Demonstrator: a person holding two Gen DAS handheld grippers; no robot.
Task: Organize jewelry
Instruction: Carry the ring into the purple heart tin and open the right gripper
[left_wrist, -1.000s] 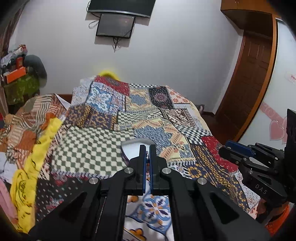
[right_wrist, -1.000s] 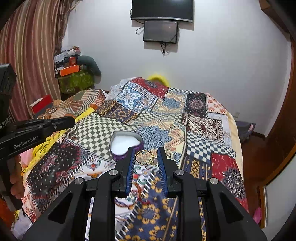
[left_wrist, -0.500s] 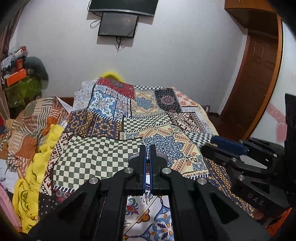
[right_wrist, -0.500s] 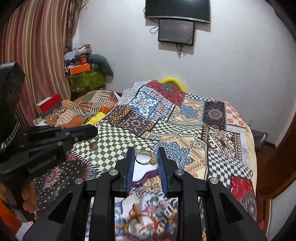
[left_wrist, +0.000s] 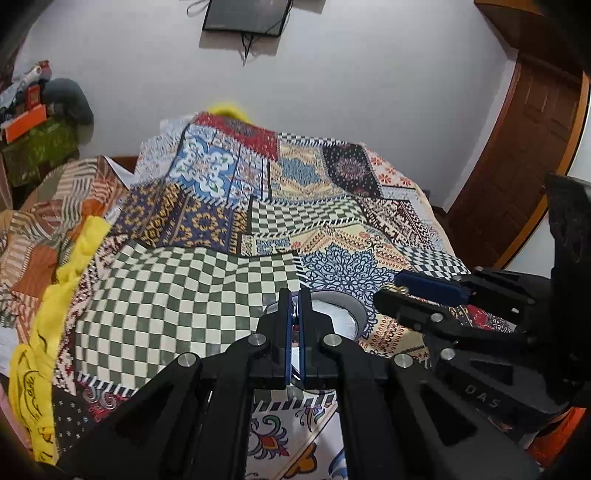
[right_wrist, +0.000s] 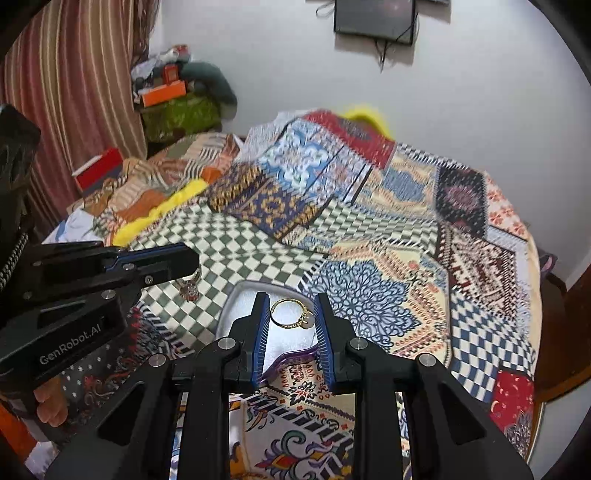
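Note:
My right gripper (right_wrist: 291, 310) is shut on a gold ring (right_wrist: 291, 314) with a pale stone and holds it just above the white inside of a purple heart-shaped box (right_wrist: 240, 314) on the bed. My left gripper (left_wrist: 294, 299) is shut on a silver ring with a stone (right_wrist: 189, 287), which hangs from its tips in the right wrist view, left of the box. In the left wrist view the box (left_wrist: 343, 314) lies just beyond and right of my left tips, and the right gripper (left_wrist: 402, 291) hovers at its right side.
A patchwork quilt (left_wrist: 229, 221) covers the bed. Yellow cloth (left_wrist: 74, 266) and piled fabrics lie along the left edge. A wooden door (left_wrist: 528, 147) stands at the right. A cluttered shelf (right_wrist: 173, 99) and striped curtain (right_wrist: 74, 92) stand at the left.
Both grippers have moved forward over the bed toward the heart box. The gold ring now hangs above the box's white inside; both grippers stay shut.

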